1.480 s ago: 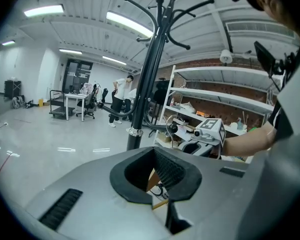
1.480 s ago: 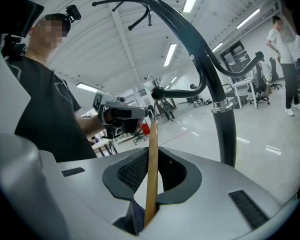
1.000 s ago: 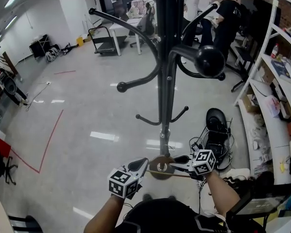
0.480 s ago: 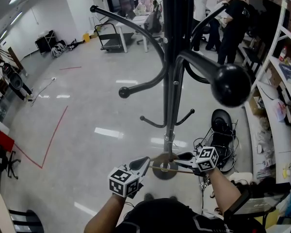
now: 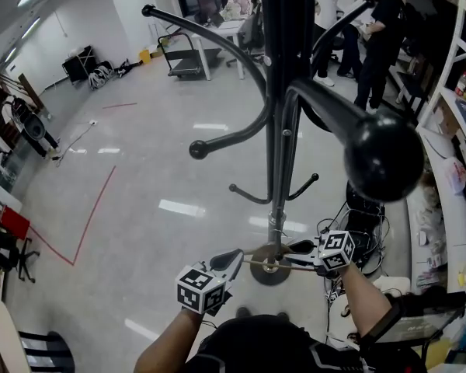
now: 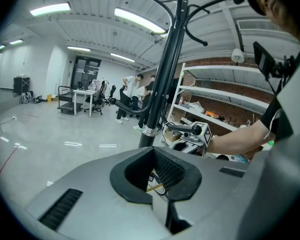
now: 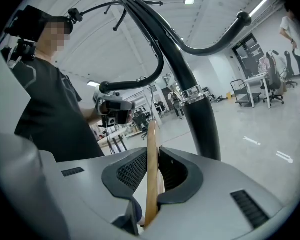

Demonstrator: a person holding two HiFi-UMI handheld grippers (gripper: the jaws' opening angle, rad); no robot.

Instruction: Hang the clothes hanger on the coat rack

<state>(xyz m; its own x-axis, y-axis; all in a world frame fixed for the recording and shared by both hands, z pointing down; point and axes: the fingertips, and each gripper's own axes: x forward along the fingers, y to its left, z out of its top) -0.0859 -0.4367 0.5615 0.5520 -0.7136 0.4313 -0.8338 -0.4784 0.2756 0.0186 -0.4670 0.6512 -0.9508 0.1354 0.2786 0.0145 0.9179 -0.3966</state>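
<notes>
The shelves at 3 o'clock of the head view are the only storage I can see. They hold boxes and loose items too small to name.

By my count there is one coat rack, one hanger, my two grippers, and two people standing at 1 o'clock. On the rack I count two ball-tipped arm ends. One is large and close at 3 o'clock and the other is smaller, at 10 o'clock of the pole. Two short hooks sit lower down the pole.

The hanger is wooden and lies low at 6 o'clock in the head view, crossing in front of the rack's round base. Its long axis runs roughly level from 9 to 3 o'clock, spanning between my two hands.

My right gripper holds it. In the right gripper view the wood stands edge-on between the pads and points away toward 12 o'clock. These jaws have just eased a touch wider, yet the pads sit against the wood on both sides.

My left gripper sits at the hanger's 9 o'clock end with its jaws a little apart. In its own view a sliver of the wood shows low through the gap, lying beyond the pads rather than pinched by them.
</notes>
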